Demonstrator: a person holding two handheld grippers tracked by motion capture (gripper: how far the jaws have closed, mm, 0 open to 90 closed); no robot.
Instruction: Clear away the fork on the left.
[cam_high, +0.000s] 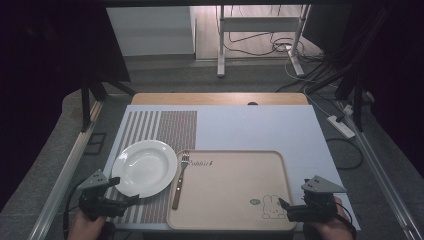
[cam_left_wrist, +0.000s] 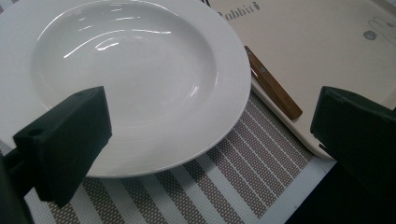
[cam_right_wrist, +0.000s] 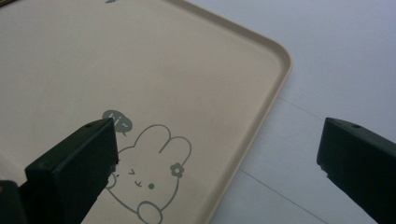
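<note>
With both sets of jaws wide open and empty, the left gripper (cam_high: 122, 192) nears the white plate (cam_high: 144, 167) on the striped placemat (cam_high: 165, 127), likely to grip its rim, while the right gripper (cam_high: 286, 206) waits by the tray (cam_high: 235, 187).

Open passage over the bare middle and far part of the beige tray (cam_high: 235, 185), flat, with a low raised rim only. Fork (cam_high: 180, 177) along the tray's left edge, handle toward the near side, just beside the white plate (cam_high: 145, 167) on the striped mat (cam_high: 165, 127); narrow gap between plate rim and fork. Left gripper (cam_high: 125, 192) wide apart at the plate's near rim; right gripper (cam_high: 286, 206) wide apart astride the tray's near right corner. Free tabletop (cam_high: 250, 127) beyond tray and plate.
</note>
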